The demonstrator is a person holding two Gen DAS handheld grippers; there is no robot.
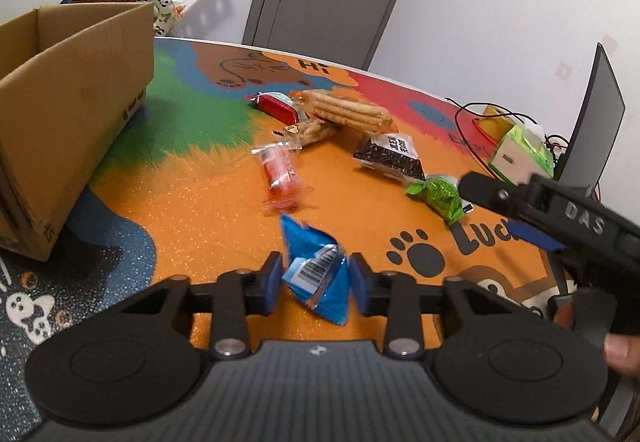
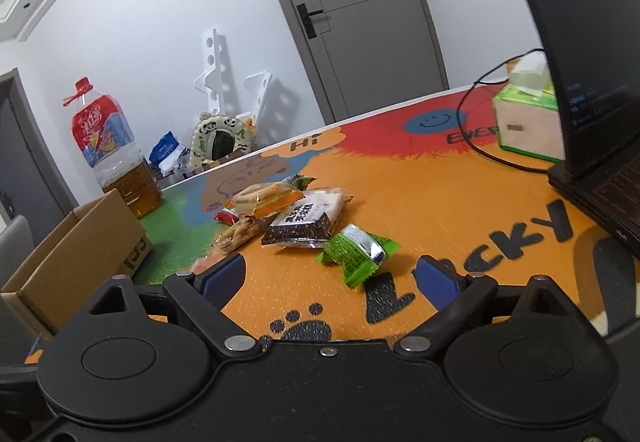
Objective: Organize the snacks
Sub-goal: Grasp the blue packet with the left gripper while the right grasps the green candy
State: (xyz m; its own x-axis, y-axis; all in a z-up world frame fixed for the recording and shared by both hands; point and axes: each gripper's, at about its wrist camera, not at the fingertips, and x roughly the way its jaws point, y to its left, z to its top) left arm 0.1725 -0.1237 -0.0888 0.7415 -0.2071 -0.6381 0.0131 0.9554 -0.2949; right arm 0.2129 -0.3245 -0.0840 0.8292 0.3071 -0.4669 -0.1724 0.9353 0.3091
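Pinching crinkly blue foil snack packet (image 1: 318,274) in left gripper (image 1: 316,276) | right gripper (image 2: 332,278) spread, empty | risk: slick foil slips before reaching brown cardboard box (image 1: 72,82)

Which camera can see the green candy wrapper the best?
The right wrist view. The green snack packet lies whole and unblocked there, just ahead of the open right gripper. In the left wrist view the same packet sits farther off, near the picture's right side, with one end tucked behind the right gripper's finger.
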